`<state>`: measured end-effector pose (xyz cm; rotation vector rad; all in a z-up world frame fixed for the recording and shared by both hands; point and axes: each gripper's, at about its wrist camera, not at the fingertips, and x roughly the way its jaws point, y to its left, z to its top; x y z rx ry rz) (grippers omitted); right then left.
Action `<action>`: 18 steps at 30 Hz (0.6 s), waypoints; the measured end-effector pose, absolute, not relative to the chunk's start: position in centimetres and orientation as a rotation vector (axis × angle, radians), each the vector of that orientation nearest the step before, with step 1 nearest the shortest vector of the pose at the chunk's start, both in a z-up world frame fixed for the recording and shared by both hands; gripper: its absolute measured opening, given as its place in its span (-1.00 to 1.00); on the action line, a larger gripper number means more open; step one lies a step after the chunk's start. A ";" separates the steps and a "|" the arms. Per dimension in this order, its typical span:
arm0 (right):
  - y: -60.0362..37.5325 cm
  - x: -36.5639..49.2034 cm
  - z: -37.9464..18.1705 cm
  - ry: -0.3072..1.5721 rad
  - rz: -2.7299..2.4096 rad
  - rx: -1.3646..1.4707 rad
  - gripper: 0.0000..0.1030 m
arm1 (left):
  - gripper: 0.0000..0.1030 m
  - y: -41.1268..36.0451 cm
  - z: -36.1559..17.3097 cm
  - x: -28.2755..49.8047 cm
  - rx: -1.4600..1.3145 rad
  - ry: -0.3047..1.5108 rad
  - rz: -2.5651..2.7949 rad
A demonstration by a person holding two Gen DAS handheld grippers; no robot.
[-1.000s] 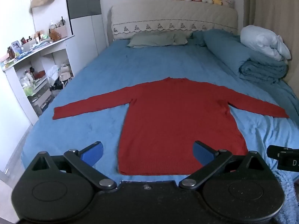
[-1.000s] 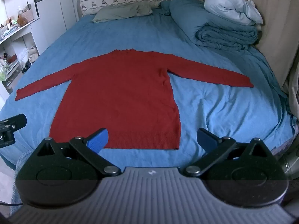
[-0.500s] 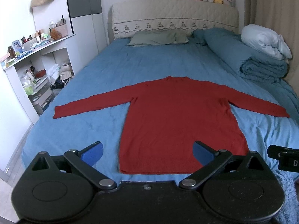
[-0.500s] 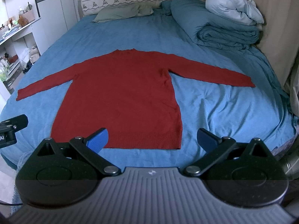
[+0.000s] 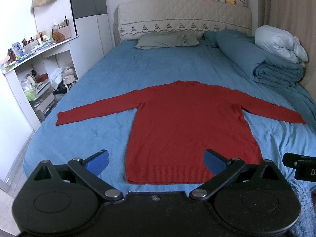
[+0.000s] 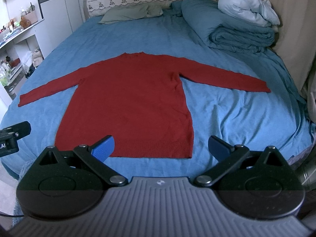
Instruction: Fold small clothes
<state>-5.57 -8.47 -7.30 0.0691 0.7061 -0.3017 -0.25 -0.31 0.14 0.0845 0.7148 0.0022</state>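
Slightly nearer the hem than a second ago, we hold both tools above the bed's near edge. Our left hand-held gripper (image 5: pixel 156 161) and right hand-held gripper (image 6: pixel 161 146) stand with jaws spread apart, gripping nothing. We note the red long-sleeved knit sweater (image 5: pixel 187 126) lying flat, sleeves outstretched, on the blue-sheeted bed (image 5: pixel 158 67), unfolded.
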 end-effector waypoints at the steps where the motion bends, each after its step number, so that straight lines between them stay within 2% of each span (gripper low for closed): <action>1: -8.5 -5.6 -7.3 0.706 -0.301 0.069 1.00 | 1.00 -0.3 0.1 -0.3 0.084 0.715 0.002; 18: -8.4 -5.5 -7.2 0.708 -0.298 0.072 1.00 | 1.00 -0.5 0.1 -0.1 0.092 0.724 0.009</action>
